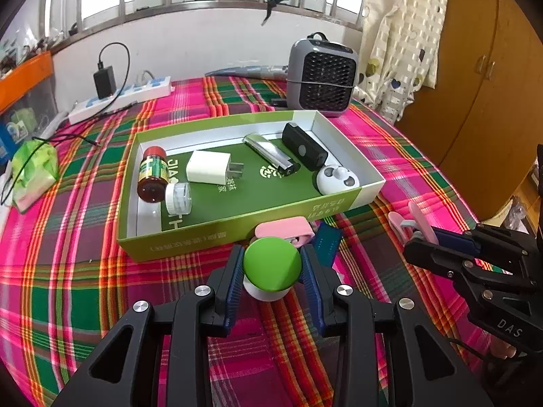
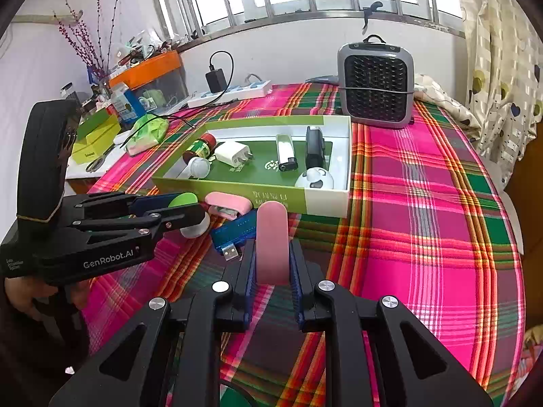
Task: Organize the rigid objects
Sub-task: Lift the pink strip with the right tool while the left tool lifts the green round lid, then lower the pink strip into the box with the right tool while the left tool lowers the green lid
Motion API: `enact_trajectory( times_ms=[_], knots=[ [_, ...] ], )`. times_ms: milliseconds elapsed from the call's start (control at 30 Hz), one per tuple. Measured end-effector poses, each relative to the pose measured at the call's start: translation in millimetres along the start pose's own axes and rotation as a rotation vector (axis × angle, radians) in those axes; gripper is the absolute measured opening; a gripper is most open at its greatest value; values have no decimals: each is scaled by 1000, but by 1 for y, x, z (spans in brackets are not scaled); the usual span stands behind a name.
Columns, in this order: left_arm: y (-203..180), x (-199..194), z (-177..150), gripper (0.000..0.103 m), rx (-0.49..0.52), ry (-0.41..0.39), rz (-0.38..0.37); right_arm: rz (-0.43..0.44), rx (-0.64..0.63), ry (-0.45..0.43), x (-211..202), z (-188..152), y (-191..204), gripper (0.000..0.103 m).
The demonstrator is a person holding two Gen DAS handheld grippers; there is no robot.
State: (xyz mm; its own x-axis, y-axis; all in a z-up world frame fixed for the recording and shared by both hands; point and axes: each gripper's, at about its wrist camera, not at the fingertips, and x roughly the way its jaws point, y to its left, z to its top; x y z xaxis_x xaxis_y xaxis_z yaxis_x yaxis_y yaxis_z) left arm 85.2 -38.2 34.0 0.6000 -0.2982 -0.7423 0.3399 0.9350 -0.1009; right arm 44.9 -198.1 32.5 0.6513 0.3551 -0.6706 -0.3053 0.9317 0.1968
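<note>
- Shallow green cardboard box with white inner walls lies open on the plaid cloth.
- Inside: brown red-capped bottle on its side, small clear jar, white plug adapter, silver lighter, black rectangular device, round white panda-faced gadget.
- Green-capped white jar, pink clip, pink stapler and blue USB board sit outside, near its front wall.

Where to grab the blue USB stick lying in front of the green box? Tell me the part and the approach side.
Grip the blue USB stick across its long flat body, mid-length, coming from above with fingers on its two long edges. It lies flat on the cloth, and the metal plug end is likely too small and slippery. Its far end sits close to the pink case, so stay toward the middle.
</note>
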Motion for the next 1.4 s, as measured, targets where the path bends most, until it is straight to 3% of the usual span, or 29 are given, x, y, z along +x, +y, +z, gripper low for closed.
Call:
enact_trajectory(
  times_ms=[733, 1400],
  knots=[
    [9, -31, 18, 33, -6, -82, 16, -2, -66, -54, -12, 36, 9, 19],
    [28, -26, 43, 33, -43, -96, 21, -5, -130, -38, 6, 82, 10, 19]
  ],
)
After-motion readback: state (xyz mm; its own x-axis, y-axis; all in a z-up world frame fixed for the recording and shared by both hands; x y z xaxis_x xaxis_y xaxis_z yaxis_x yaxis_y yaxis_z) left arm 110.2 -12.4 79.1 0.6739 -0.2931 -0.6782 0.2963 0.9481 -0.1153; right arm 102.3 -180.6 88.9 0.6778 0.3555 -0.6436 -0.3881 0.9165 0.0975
